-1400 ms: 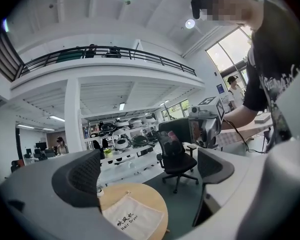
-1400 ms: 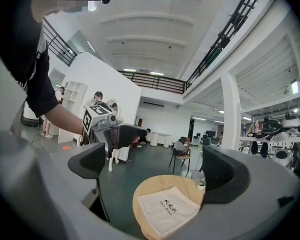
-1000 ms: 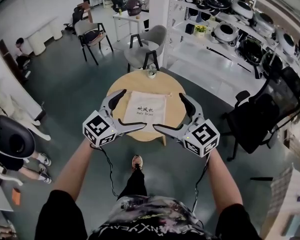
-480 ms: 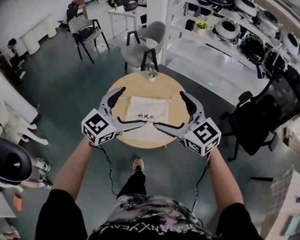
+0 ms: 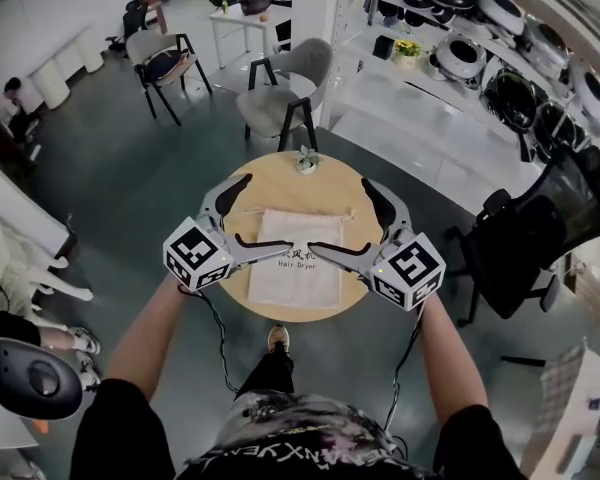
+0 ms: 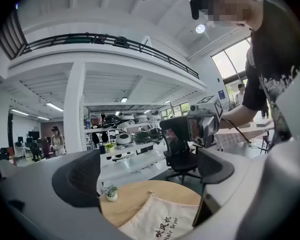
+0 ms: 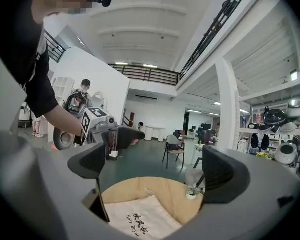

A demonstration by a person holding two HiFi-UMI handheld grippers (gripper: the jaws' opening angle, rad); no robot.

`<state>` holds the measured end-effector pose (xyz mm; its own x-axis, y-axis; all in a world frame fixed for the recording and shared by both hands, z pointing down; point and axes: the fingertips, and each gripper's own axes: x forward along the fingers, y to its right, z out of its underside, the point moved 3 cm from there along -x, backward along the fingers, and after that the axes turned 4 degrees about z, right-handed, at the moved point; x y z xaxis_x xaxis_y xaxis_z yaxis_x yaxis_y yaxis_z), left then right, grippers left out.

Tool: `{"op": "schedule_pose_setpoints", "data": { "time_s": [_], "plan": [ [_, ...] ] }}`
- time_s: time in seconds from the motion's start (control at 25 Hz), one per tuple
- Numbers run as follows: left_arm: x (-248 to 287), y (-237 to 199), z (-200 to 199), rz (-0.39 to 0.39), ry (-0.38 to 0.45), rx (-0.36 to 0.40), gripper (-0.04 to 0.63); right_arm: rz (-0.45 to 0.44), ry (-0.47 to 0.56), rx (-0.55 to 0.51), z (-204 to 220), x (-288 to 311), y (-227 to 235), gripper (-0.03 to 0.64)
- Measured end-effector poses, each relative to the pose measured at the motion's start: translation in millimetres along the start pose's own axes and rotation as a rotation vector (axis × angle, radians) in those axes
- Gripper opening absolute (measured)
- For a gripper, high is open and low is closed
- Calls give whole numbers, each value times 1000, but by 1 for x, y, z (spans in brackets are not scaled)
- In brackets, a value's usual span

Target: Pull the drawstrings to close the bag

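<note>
Two grippers are held out over a round table (image 5: 280, 173), both released and empty. The left gripper (image 5: 270, 214) and right gripper (image 5: 337, 215) each show wide-spread jaws with only air between them. The bag (image 5: 298, 268), pale cloth printed "Hair Dryer", lies flat on the near half of the table, below and apart from both grippers. Its mouth faces the far side, toward the plant (image 5: 306, 160). The drawstrings (image 5: 348, 211) show only as a short cord end at the far right corner of the mouth. A matching end on the left cannot be made out in the head view.

Step in hand, as judged: the approach, before any grasp. To do it well, each gripper should come down on its own side of the mouth and take the cord itself rather than a fold of cloth. Both should then pull outward together, level with the tabletop, so that the mouth gathers evenly and the bag does not slide. The cords are thin and lie flat on the wood, so jaws that do not close low and squarely may slip off.

Surroundings: the plant stands just beyond the mouth and could be knocked if a gripper drifts forward. The grey chair (image 5: 280, 103) beyond the table, the office chair (image 5: 520, 238) to the right and the shelves (image 5: 450, 58) of appliances are well apart and do not interfere.
</note>
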<state>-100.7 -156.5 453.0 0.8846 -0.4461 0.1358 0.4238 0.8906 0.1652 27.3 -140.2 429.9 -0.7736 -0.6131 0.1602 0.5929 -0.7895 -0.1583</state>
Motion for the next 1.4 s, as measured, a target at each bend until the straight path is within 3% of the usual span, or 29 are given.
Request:
{"op": "schedule_pose_setpoints", "data": {
  "time_s": [0.72, 1.4],
  "plan": [
    [16, -101, -5, 52, 23, -9, 588, 58, -31, 25, -20, 72, 60, 584],
    [26, -144, 0, 97, 47, -12, 586, 114, -45, 42, -20, 101, 83, 585]
  ]
}}
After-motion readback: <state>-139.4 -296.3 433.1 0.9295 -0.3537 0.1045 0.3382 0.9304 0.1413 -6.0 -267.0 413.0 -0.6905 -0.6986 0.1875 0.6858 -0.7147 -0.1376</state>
